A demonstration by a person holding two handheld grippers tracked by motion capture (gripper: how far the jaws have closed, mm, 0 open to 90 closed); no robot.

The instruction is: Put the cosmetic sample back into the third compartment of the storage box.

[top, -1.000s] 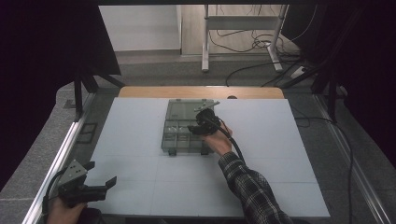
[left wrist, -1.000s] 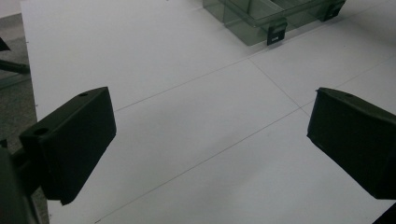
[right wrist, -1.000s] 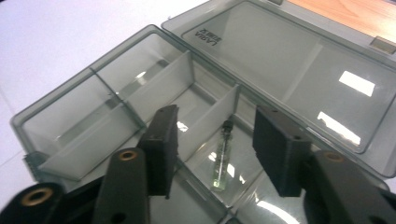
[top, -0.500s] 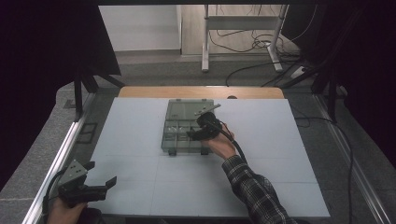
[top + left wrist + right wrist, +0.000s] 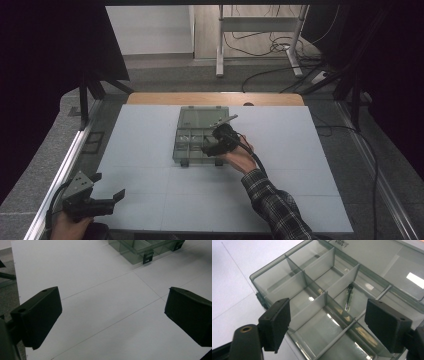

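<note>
A: Where's the right gripper [image 5: 212,145] relative to the organizer box [image 5: 192,145]?

B: Directly over its near-right compartments in the high view. Jaws spread wide, nothing between them. The right gripper view looks straight down into the dividers.

A: Anything inside to pick?

B: One thin, dark rod-like piece [image 5: 348,298], lying flat on a compartment floor. Can't tell what it is; too small and reflective.

A: Which way from the jaws?

B: Ahead and slightly toward the right jaw in the right gripper view, one divider past the cell sitting under the gripper [image 5: 329,322]. So my read: advance forward, small shift right, then descend.

A: Long axis?

B: Runs roughly away from the camera, tipped a little right at the far end. That's about perpendicular to the jaw gap, so closing across its width looks workable without much wrist roll. The upright divider just beside it is the risk; one jaw could land on the wall.

A: Left gripper [image 5: 107,200]?

B: Parked at the near-left corner of the white table [image 5: 150,130], well apart from the box. Jaws open, empty. In the left gripper view [image 5: 112,312] the box corner and its latch [image 5: 148,258] sit far ahead.

A: So right hand takes it.

B: Yes, much nearer. Box lid [image 5: 202,117] is flipped open toward the far side, out of the way.
</note>
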